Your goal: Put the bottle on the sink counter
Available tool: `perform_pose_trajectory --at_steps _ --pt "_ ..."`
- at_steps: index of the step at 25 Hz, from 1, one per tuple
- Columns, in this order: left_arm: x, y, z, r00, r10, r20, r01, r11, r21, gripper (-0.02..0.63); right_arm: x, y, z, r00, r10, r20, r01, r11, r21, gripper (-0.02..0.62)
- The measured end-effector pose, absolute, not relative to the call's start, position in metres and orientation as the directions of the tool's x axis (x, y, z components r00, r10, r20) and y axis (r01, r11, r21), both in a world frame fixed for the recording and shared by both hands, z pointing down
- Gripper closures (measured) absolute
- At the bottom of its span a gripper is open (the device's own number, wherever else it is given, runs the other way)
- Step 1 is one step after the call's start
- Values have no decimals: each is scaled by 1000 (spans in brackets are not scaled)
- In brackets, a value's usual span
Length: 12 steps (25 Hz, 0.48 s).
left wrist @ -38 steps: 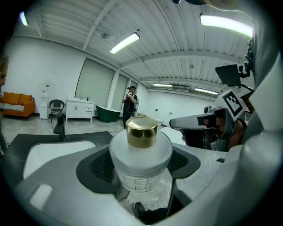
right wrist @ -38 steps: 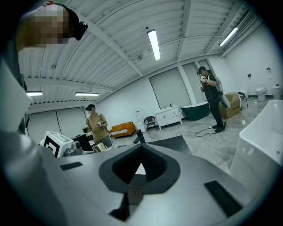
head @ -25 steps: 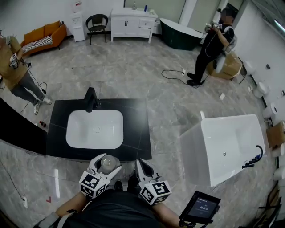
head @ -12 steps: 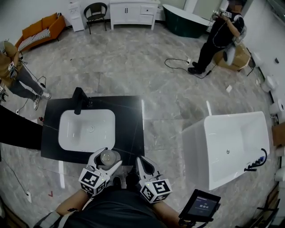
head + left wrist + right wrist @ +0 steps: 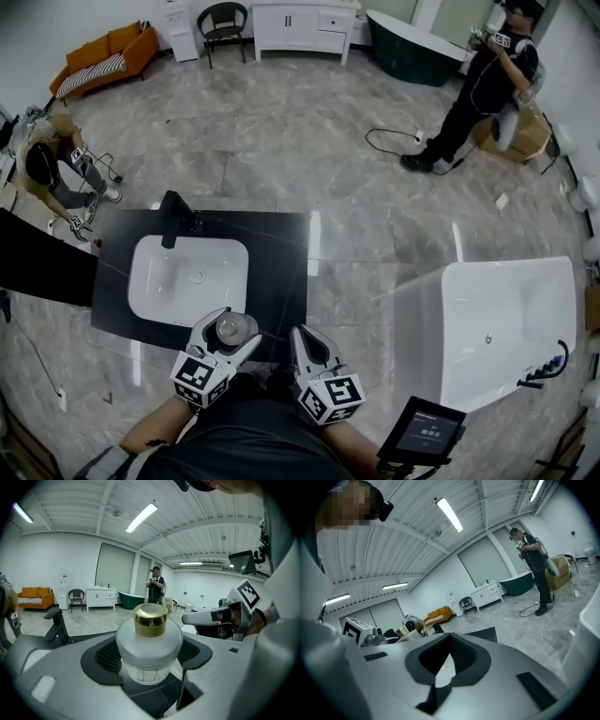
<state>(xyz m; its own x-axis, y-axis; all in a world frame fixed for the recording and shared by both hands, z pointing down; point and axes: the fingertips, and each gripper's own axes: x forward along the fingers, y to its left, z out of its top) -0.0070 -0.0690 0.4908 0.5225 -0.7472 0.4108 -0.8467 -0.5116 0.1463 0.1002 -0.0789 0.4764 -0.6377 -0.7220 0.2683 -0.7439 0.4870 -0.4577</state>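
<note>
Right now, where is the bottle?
Head view, lower left: the bottle is held in the left gripper over the black counter, beside the white sink.

Setting: a big open hall laid out as a bathroom-fixture showroom, not a home. A black sink counter (image 5: 281,272) stands alone on the grey marble-pattern floor (image 5: 281,141) just ahead of the left gripper (image 5: 230,330), and a freestanding white bathtub (image 5: 497,319) stands off to the right of the right gripper (image 5: 307,342). Far ahead of both are a dark green tub (image 5: 412,37), a white vanity cabinet (image 5: 309,17), a chair (image 5: 225,19) and an orange sofa (image 5: 103,58); strip lights (image 5: 140,517) run across a high ribbed ceiling.
</note>
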Motion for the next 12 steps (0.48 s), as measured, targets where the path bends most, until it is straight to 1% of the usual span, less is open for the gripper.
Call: perform_pose_trajectory --at_steps 7,12 --pt "-29 -94 491 498 -761 417 -858 -501 110 268 88 -110 480 -623 -731 277 -758 478 -445 600" --pt "-41 -122 498 517 -740 431 -842 -530 101 268 86 -137 483 -565 -774 287 -798 424 -427 600"
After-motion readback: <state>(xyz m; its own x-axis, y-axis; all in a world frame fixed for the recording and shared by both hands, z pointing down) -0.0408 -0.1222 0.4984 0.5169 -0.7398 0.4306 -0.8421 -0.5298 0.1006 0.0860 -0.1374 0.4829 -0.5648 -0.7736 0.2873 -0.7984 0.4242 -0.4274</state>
